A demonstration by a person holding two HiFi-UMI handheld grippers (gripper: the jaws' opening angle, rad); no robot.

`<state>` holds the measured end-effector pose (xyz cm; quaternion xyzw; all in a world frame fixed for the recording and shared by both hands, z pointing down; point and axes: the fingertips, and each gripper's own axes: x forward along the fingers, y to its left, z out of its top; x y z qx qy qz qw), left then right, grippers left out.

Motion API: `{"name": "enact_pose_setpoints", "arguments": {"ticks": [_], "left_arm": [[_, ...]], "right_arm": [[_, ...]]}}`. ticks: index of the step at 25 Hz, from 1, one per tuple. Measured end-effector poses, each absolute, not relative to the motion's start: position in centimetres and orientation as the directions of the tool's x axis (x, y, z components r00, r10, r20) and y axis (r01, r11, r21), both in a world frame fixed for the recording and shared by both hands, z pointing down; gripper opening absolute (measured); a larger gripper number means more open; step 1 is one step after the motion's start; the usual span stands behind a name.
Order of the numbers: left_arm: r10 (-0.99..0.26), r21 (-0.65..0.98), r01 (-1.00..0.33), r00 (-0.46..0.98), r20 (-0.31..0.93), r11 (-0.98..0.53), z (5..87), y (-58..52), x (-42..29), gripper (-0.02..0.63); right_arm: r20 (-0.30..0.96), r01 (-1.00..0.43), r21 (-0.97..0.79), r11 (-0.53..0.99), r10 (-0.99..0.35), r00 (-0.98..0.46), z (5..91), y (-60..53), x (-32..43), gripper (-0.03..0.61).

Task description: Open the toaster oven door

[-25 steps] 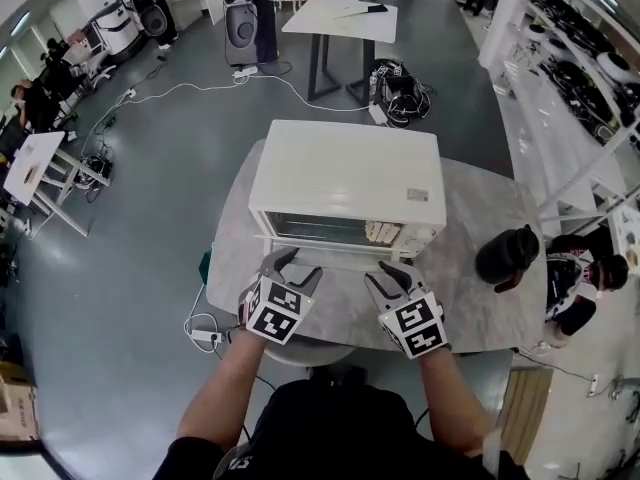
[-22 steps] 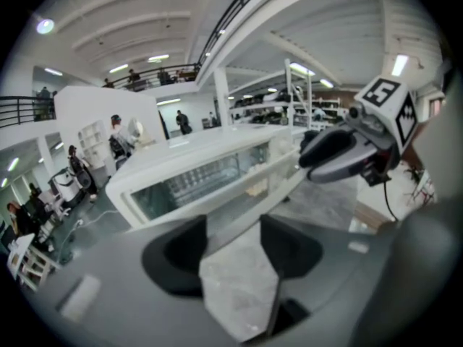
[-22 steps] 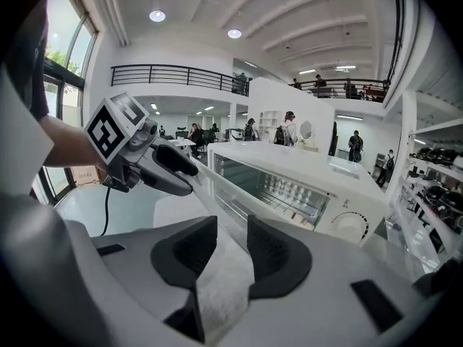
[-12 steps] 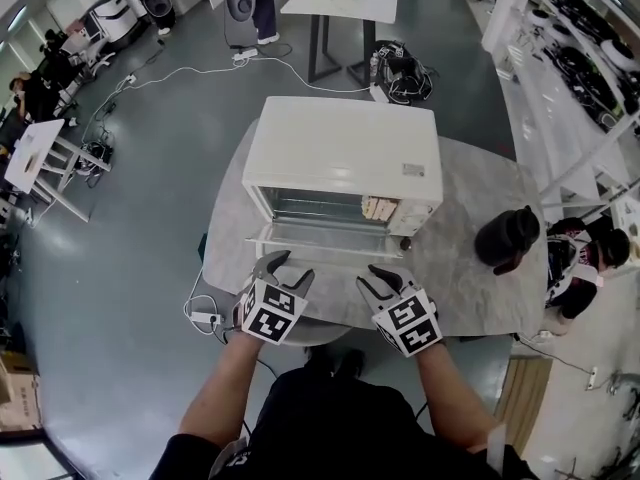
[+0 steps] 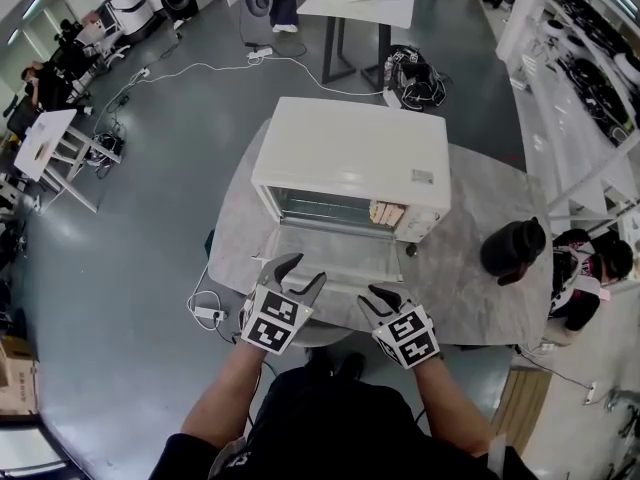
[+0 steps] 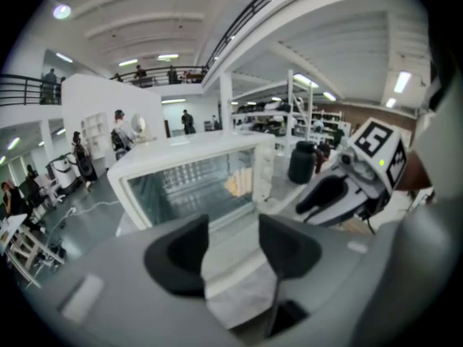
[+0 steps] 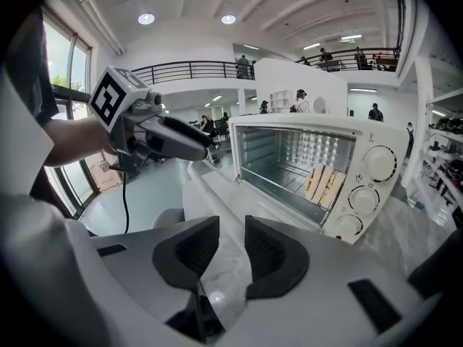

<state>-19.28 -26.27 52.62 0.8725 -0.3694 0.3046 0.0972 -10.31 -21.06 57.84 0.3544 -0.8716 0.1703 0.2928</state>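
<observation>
The white metal box-shaped toaster oven [image 5: 350, 158] sits in the middle of the grey, stone-look rounded surface [image 5: 470, 288]. Its glass door with a white frame [image 5: 325, 253] is open. It lies flat and sticks out toward the near edge of the surface.

The left claw [image 5: 298, 271] hangs over the front left corner of the door. Its black pads are spread apart and hold nothing. The right claw [image 5: 383, 296] hangs just past the door's front right edge, close to the rim of the surface. Its pads are closing, with nothing between them. Each claw has a cube with black and white square marks.

There is bare surface to the left of the oven. There is more on the right, between the oven and a round black jug [image 5: 512, 250]. The jug stands near the right edge, well apart from the oven. Grey floor lies all around.

The inside of the oven is shiny metal with a thin wire rack. Pale bread slices [image 7: 324, 183] stand on the rack at the right side. Three round white knobs [image 7: 362, 197] sit one above the other beside the opening.

A small grey label [image 5: 421, 177] is on the oven's top, but its writing is too small to read.
</observation>
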Motion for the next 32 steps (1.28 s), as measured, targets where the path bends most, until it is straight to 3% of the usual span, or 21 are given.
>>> {"name": "enact_pose_setpoints", "arguments": {"ticks": [12,16,19,26,32], "left_arm": [[-0.486,0.099,-0.721,0.554,0.676,-0.685,57.4,-26.0,-19.5,0.217],[-0.462,0.121,-0.71,0.568,0.681,-0.694,58.2,-25.3,-19.4,0.218],[-0.456,0.124,-0.708,0.569,0.684,-0.696,58.8,-25.0,-19.6,0.218],[-0.408,0.15,-0.693,0.57,0.713,-0.705,60.9,-23.7,-19.9,0.219],[-0.374,0.185,-0.691,0.573,0.729,-0.698,62.7,-22.7,-20.1,0.218]], "right_arm": [[0.684,-0.706,-0.102,0.701,-0.466,-0.562,59.5,-19.9,-10.8,0.129],[0.636,-0.693,-0.11,0.713,-0.484,-0.6,58.0,-19.7,-11.5,0.126],[0.606,-0.7,-0.111,0.706,-0.51,-0.61,57.2,-20.3,-11.8,0.11],[0.685,-0.741,-0.122,0.66,-0.485,-0.544,60.3,-20.4,-11.2,0.052],[0.71,-0.757,-0.165,0.633,-0.457,-0.536,62.5,-19.7,-11.3,0.049]]}}
